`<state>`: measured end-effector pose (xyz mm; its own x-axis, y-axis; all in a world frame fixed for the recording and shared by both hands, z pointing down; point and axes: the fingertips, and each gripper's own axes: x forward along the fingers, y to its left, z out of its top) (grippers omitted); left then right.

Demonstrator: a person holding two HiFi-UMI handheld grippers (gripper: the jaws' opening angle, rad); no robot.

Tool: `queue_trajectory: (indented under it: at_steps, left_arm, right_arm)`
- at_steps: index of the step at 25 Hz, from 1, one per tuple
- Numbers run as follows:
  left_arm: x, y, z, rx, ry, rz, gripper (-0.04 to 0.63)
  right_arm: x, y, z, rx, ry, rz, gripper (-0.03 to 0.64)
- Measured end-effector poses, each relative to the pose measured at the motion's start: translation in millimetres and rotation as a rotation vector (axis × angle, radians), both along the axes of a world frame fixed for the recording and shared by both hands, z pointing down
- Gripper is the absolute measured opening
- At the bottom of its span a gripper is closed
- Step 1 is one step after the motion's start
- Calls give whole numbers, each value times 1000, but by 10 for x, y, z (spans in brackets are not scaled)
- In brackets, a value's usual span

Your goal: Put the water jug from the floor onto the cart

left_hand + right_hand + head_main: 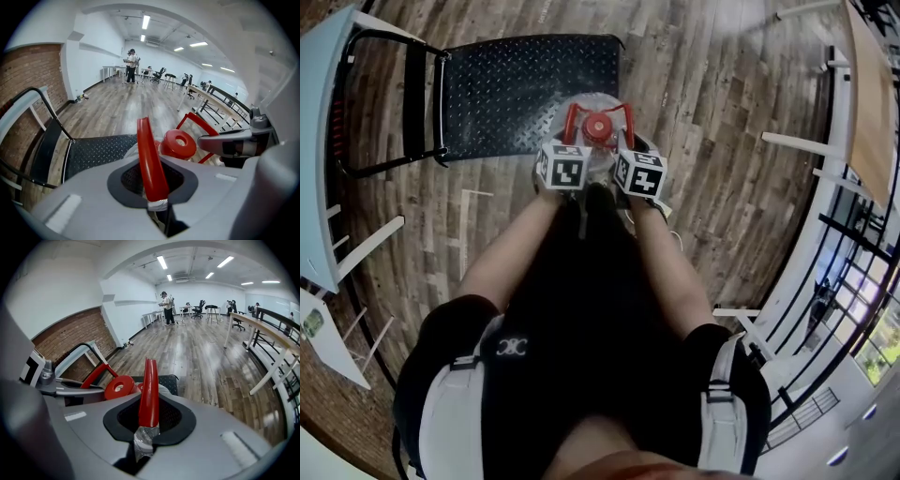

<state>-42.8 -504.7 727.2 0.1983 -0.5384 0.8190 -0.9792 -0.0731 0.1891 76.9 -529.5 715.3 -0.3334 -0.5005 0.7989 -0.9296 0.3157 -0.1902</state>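
Currently, head view: both hands are holding the water jug [596, 101] by its red handle [573, 116], one side each. Left gripper [569, 148] and right gripper [630, 152] are sitting close either side of the red cap [598, 127]. Jug is hanging at the near edge of the cart [516, 84] deck; can't tell if its base is touching.

Left gripper view: jaws are pinching narrow on one red strip of the handle, nothing else btwn them. Deck is lying just beyond.

Right gripper view: same, jaws are clamping nearly closed on the other strip, w/ cap just to its left.

Judgement: am treating this step as the set-down.
- Both grips need to be holding tight and level w/ each other so the jug isn't tipping.
- Base should be sitting fully over the deck, clear of the edge, before either jaw is easing.
- Risk: thin strips slipping in the pads under the weight.
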Motion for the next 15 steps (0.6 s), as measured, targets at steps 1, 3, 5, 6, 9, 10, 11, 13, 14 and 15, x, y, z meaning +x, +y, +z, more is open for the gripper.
queue_trajectory:
  at_steps: [1, 3, 5, 6, 9, 10, 11, 13, 14, 15]
  left_arm:
    - [1, -20, 32, -4, -2, -6, 35]
    - [10, -79, 93, -3, -7, -6, 34]
    - [27, -140, 161, 2, -17, 3, 34]
    - [32, -156, 202, 0, -25, 8, 34]
    - [17, -160, 344, -21, -44, 11, 35]
    - [9, -169, 389, -30, -45, 8, 35]
    - [1, -184, 428, -37, -45, 5, 35]
    - [-11, -219, 487, -50, -38, -4, 35]
    - [-15, -235, 510, -55, -30, -11, 35]
    - [-20, -249, 533, -58, -22, -17, 35]
  right_arm:
    - [5, -18, 33, -6, -3, -4, 64]
    - [18, -67, 95, -17, -10, -6, 64]
    - [34, -115, 164, -29, -16, -10, 64]
    - [40, -129, 205, -39, -17, -15, 66]
    - [42, -146, 336, -73, -20, -26, 66]
    - [39, -158, 375, -81, -21, -25, 66]
    - [35, -174, 409, -88, -22, -23, 66]
    - [23, -205, 466, -97, -21, -21, 66]
    - [18, -220, 491, -101, -20, -22, 66]
    - [13, -235, 513, -104, -18, -23, 66]
